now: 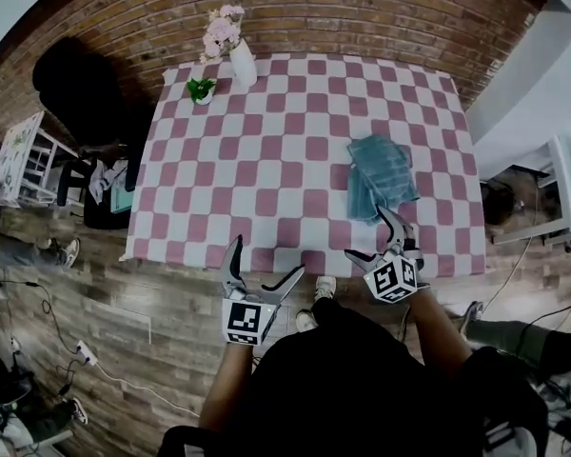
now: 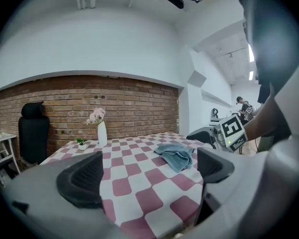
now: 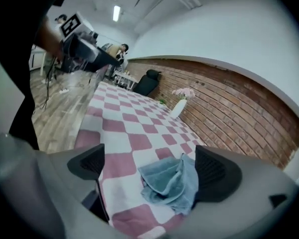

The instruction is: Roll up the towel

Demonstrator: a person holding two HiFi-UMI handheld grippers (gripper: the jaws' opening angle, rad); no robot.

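Far left corner of tabletop (image 1: 266, 160): small plant (image 1: 201, 89), with a vase (image 1: 243, 63) of pink flowers just beside it.

Left gripper (image 1: 266, 260): at near edge, left of middle. Jaws wide apart, nothing between them.

Towel (image 1: 381, 177): blue, loosely bunched, not rolled. Lies on tabletop toward right edge, closer to near edge than far.

Right gripper (image 1: 368, 233): at near edge, just short of towel. Jaws wide apart; towel lies ahead in line between them, not gripped.

The tablecloth (image 1: 266, 150) was checked pink and white; on it, the towel (image 1: 381, 174) was dusty blue, the vase (image 1: 243, 65) white, its flowers (image 1: 221, 29) pink.
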